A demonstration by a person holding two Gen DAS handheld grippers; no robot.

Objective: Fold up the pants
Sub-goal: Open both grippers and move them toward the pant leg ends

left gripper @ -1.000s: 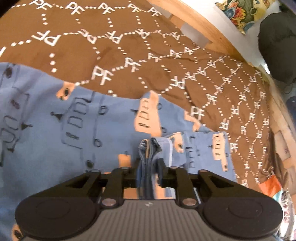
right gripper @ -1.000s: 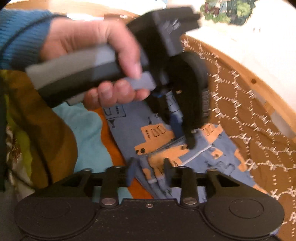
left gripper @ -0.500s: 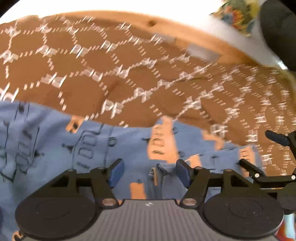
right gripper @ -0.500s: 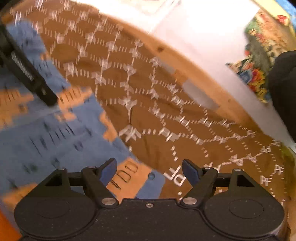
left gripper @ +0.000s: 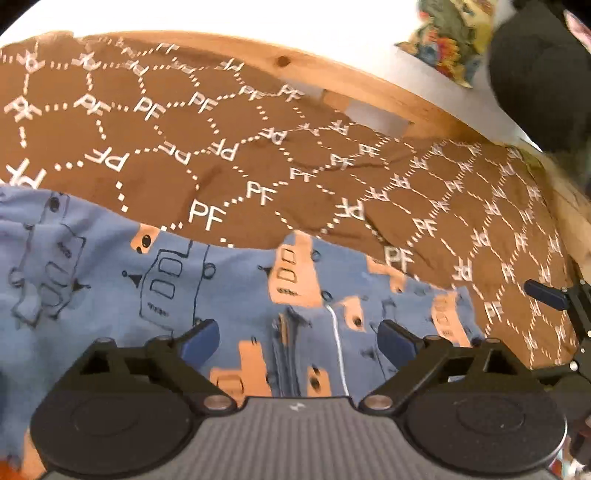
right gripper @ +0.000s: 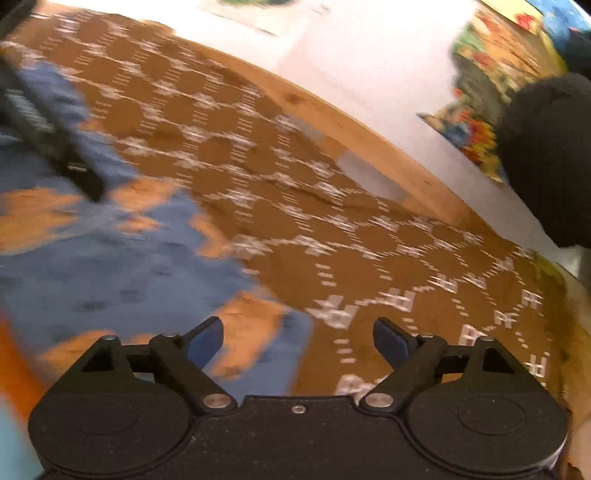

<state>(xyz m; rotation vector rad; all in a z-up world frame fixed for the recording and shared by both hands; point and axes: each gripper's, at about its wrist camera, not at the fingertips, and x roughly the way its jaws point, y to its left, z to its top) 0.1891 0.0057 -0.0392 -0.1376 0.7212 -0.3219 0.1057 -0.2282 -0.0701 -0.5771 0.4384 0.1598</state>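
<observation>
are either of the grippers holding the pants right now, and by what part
Nothing is held. Left gripper and right gripper have just opened; the pants lie loose on the brown cover.

A brown bedspread printed with white dotted hexagons and "PF" letters [left gripper: 236, 155] spreads ahead of the gripper. Beyond it runs a light wooden bed frame [left gripper: 369, 92] against a white wall [right gripper: 369, 74]. Far right sit a floral cushion [left gripper: 447, 40] and a dark rounded bundle [right gripper: 546, 155].

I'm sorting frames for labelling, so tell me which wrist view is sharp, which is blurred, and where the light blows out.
Left wrist view: mostly sharp, the pants print and the PF letters on the brown bedspread readable, fisheye bending the wooden frame. Right wrist view: heavy motion smear across pants and bedspread, only the right gripper crisp. Both: white wall overexposed.
</observation>
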